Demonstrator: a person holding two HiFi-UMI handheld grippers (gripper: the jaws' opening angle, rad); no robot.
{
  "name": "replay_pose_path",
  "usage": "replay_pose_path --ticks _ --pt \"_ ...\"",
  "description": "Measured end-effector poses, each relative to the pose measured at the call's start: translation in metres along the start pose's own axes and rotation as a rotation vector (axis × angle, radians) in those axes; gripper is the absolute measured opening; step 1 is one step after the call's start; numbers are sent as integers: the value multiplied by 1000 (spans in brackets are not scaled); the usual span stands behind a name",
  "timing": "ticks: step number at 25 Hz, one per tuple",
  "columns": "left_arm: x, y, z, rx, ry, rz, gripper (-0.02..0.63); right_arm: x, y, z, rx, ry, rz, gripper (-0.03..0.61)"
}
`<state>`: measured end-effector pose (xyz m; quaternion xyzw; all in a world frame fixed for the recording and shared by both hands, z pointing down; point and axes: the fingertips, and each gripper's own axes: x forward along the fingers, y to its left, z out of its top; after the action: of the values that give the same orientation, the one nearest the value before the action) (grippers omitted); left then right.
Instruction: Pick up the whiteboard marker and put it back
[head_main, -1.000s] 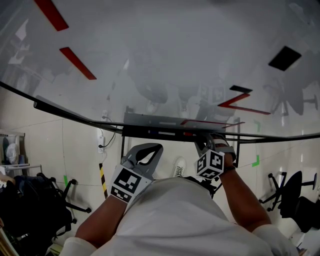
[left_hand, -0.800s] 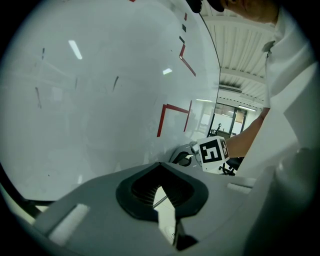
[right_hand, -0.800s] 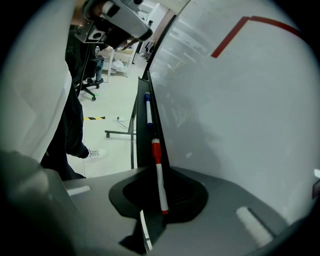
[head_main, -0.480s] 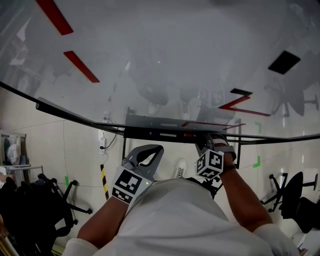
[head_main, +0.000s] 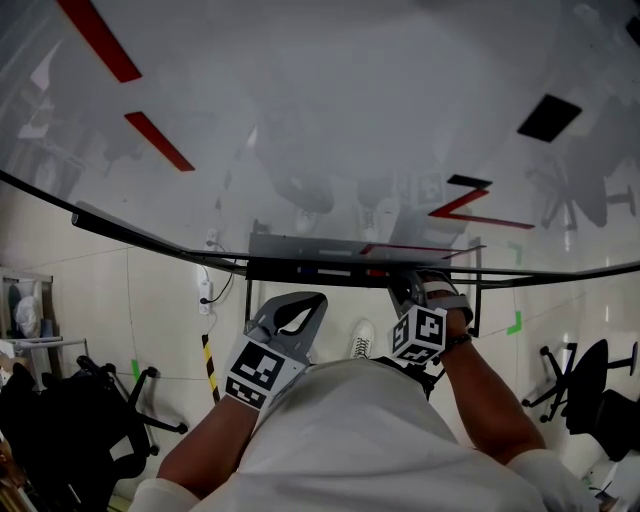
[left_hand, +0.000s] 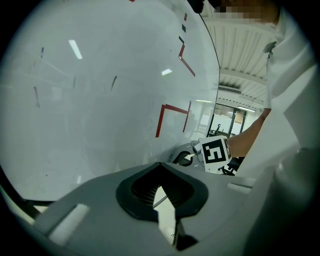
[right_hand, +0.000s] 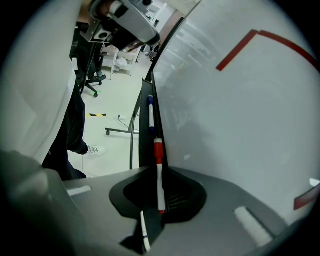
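In the head view, a whiteboard (head_main: 320, 120) with red strokes fills the far part of the scene, and its pen tray (head_main: 300, 262) runs along its lower edge. The left hand-held gripper (head_main: 290, 312) hangs just short of the tray, jaw tips meeting. The right hand-held gripper (head_main: 422, 287) reaches into the tray's right part. Below are a pale floor and a black office chair (head_main: 100, 420) at the left.

In the left gripper view, the left hand-held gripper (left_hand: 161, 172) has its jaws drawn together with nothing between the pads. It points along the whiteboard (left_hand: 100, 90). Far to the right, the right hand-held gripper (left_hand: 184, 155) shows against the board.

In the right gripper view, the right hand-held gripper (right_hand: 160, 172) is closed on the whiteboard marker (right_hand: 160, 185). The marker's white barrel lies between the pads and its red cap points away along the tray (right_hand: 145, 125). The marker lines up with the tray, right against the whiteboard (right_hand: 240, 115). A second marker with a blue cap (right_hand: 150, 114) lies farther along the tray.
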<state>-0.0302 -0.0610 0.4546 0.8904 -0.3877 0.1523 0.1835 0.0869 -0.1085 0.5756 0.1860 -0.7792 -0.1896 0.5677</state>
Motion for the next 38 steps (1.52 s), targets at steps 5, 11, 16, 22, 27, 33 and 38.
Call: replay_pose_path --ticks 5,11,16,22,27,33,38 --pt "2 -3 1 1 -2 -9 17 -17 -5 0 58 -19 -24 37" --pt "3 -6 6 -36 -5 -31 17 -50 -20 11 387 -169 -36 37" --pt "6 -9 10 -113 -15 -62 17 -72 -34 17 805 -389 34 37" --pt "7 -12 13 -87 -14 -66 17 -84 -37 7 961 -442 51 37" --pt "6 -8 18 -93 -44 -46 17 -99 -39 12 1035 -509 81 37" --pt "6 -9 21 -98 -62 -49 17 -128 -45 22 1124 -607 113 37" --pt "5 -9 24 -99 -80 -46 17 -137 -46 24 1131 -626 108 37"
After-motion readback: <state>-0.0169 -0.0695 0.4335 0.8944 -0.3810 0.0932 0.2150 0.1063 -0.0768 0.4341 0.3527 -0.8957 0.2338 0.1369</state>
